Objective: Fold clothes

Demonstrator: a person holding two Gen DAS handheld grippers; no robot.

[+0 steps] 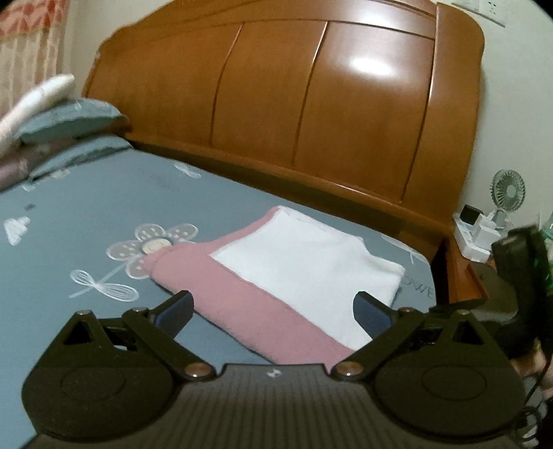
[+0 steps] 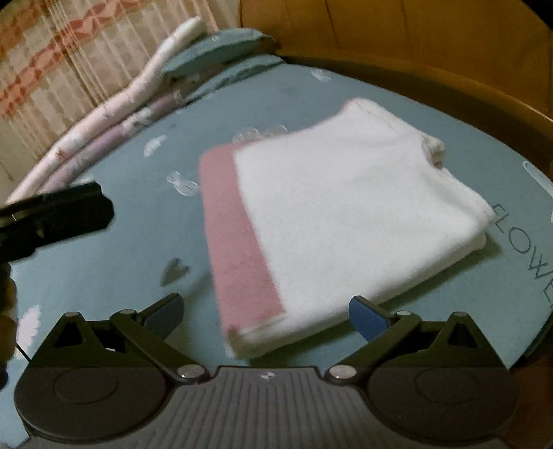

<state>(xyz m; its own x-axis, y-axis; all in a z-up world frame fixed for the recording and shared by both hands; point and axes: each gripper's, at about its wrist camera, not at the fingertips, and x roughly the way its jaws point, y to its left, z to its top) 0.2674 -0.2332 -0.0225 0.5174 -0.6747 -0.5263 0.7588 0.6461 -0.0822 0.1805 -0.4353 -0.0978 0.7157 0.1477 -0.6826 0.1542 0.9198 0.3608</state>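
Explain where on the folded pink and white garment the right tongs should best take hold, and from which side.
Probably the near corner of the folded garment, where its stacked edges show. The right tongs are open and could slide in low from the near side, along the bedsheet; the top is flat, with nothing to pinch.

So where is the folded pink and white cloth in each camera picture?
Left wrist view: the folded pink and white cloth lies centre, pink side nearer, just past the open fingers.
Right wrist view: it fills the centre-right, pink strip on the left.
Shared landmark: the glossy wooden headboard behind.
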